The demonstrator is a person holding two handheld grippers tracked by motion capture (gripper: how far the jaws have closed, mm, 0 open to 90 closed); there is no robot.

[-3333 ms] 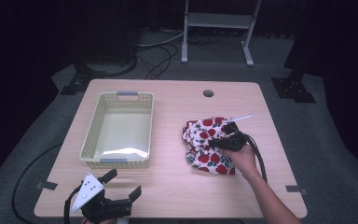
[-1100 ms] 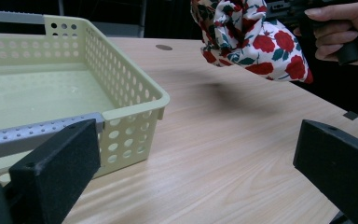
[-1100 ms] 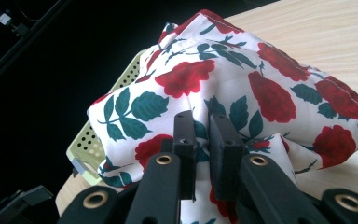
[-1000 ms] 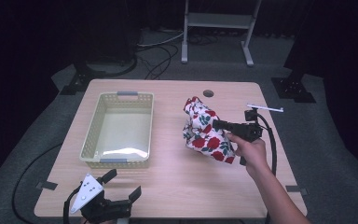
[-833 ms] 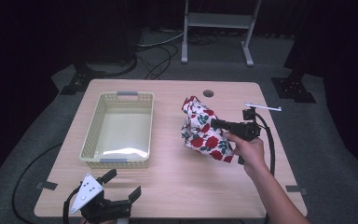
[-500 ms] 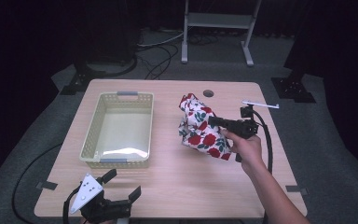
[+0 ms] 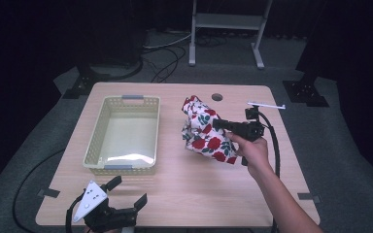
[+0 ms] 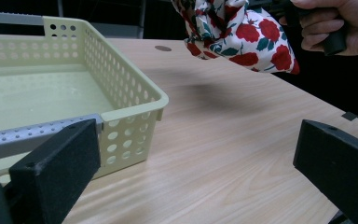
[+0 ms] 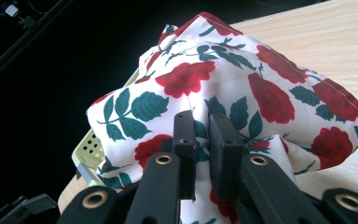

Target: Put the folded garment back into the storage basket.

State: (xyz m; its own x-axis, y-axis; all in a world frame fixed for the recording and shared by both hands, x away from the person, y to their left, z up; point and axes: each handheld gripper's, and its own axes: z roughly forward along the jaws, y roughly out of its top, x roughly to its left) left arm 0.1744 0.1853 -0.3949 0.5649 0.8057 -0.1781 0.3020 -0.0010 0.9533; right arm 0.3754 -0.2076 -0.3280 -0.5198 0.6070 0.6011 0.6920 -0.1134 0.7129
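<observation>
A white cloth with red roses and green leaves [image 7: 205, 130] hangs bunched above the table, right of centre, and my right gripper [image 7: 220, 123] is shut on it, held sideways by a hand. In the right gripper view the two jaws [image 9: 201, 140] pinch a fold of the cloth [image 9: 242, 79]. A pale yellow perforated basket [image 7: 124, 133] stands empty on the left half of the table. My left gripper [image 7: 126, 194] rests at the front left table edge, open, with nothing between its jaws. The left gripper view shows the basket [image 8: 126, 81] close by and the cloth [image 8: 235, 32] lifted off the wood.
The wooden table [image 7: 184, 194] has a small round hole [image 7: 217, 96] near its far edge. A metal stand [image 7: 226, 22] and cables lie on the dark floor behind. A black cable [image 7: 275, 145] trails from the right gripper.
The right gripper has lifted the cloth off the table and carried it left, toward the basket. The left gripper has not moved.
</observation>
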